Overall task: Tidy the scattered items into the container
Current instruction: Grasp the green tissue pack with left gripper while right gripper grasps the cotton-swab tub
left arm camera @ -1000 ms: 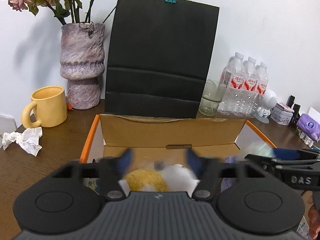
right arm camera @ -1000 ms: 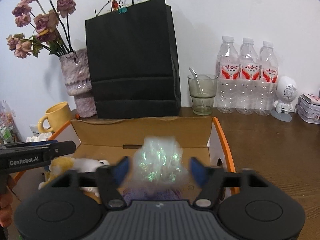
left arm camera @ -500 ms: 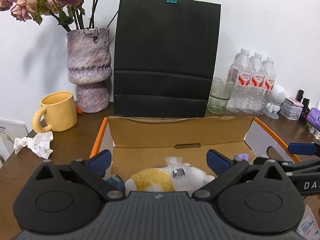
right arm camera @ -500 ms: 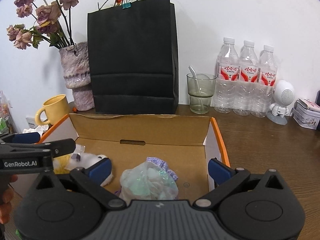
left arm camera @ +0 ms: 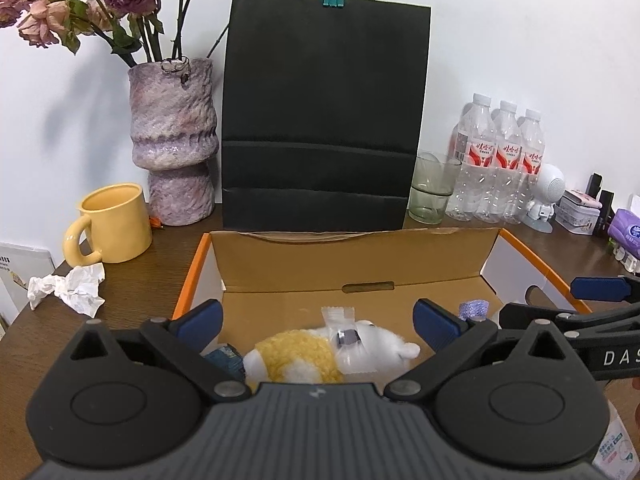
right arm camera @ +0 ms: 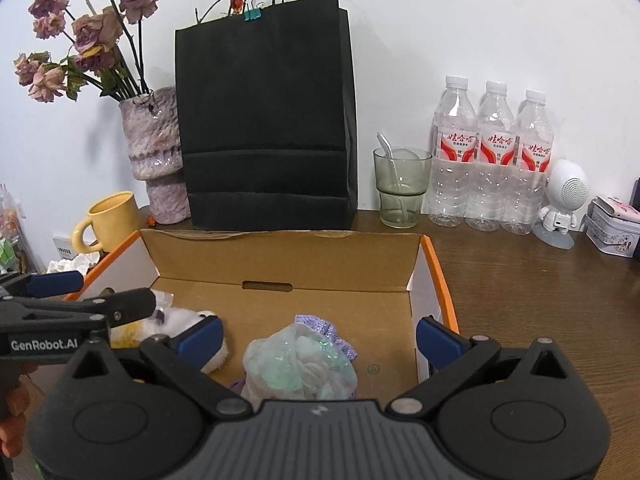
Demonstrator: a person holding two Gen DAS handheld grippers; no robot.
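Your left gripper (left arm camera: 316, 322) has its fingers spread wide above the plush toy (left arm camera: 320, 354), which lies inside the cardboard box (left arm camera: 352, 256). Your right gripper (right arm camera: 318, 334) is likewise spread, over the mesh pouch (right arm camera: 300, 364) resting in the box beside the toy.

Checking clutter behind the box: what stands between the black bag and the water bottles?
A drinking glass with a spoon in it, clearest in the right wrist view.
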